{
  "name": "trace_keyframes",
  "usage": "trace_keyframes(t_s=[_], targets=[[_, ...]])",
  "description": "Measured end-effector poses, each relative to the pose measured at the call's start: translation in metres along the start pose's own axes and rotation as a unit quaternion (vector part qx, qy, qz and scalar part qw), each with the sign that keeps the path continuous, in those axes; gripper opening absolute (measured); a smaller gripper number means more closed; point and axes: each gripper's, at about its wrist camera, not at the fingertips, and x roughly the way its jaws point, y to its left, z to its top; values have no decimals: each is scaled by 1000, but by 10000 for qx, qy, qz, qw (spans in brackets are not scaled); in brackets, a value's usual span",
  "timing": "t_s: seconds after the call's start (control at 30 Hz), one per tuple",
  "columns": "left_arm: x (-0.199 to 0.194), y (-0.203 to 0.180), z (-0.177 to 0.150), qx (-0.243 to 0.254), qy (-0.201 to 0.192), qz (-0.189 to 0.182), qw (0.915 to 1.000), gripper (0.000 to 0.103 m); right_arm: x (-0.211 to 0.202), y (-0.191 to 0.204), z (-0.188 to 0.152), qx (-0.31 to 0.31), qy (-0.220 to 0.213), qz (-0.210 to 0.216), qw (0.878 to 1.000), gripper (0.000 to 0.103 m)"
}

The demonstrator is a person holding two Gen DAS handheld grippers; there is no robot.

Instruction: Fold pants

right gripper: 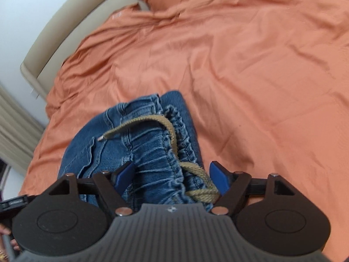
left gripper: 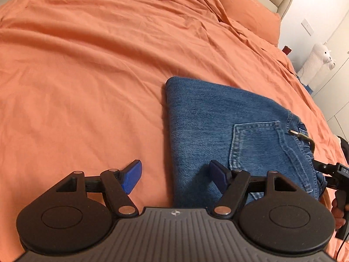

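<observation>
Your left gripper (left gripper: pixel 174 178) has its jaws spread wide with nothing pinched; the left blue pad (left gripper: pixel 132 178) sits over bare sheet and the right one is over the near edge of the folded blue denim pants (left gripper: pixel 220 126). So the folded edge of the jeans runs right up between your fingers, with the bulk of the bundle off to the right and ahead of you, back pocket (left gripper: pixel 255 144) facing up. Everything left of that gripper is just rumpled orange bedsheet (left gripper: pixel 87 69). Farther out to the upper right there's an orange pillow (left gripper: pixel 246 11) against a beige headboard (left gripper: pixel 283 2).

Your right gripper (right gripper: pixel 172 178) is spread apart too, pads clear of the cloth as far as I can see, though the gathered elastic waistband (right gripper: pixel 157 159) lies directly between them. The tan braided drawstring (right gripper: pixel 168 128) loops across the waistband just ahead of the fingers, one metal-tipped end pointing off to the left. Beyond the jeans it's orange sheet again, with the headboard curving round at upper left.
</observation>
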Motion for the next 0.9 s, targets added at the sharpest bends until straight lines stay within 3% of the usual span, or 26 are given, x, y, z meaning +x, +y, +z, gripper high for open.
trace_keyframes(t_s=[0.2, 0.43, 0.5, 0.57, 0.7, 0.9], targets=[[7, 18, 1, -291, 25, -394, 9988, 87, 20, -23, 24, 304, 814, 484, 9950, 77], [9, 15, 3, -217, 16, -442, 9988, 87, 38, -37, 42, 834, 1180, 751, 9867, 78], [10, 15, 3, -213, 11, -447, 9988, 86, 40, -35, 45, 830, 1228, 768, 9860, 71], [11, 13, 4, -193, 10, -473, 9987, 83, 39, -35, 45, 863, 1259, 854, 9846, 57], [14, 12, 3, -199, 17, -629, 9978, 68, 38, -24, 46, 688, 1235, 655, 9878, 49], [20, 11, 4, -219, 57, -459, 9987, 63, 32, 17, 54, -296, 1298, -210, 9909, 47]])
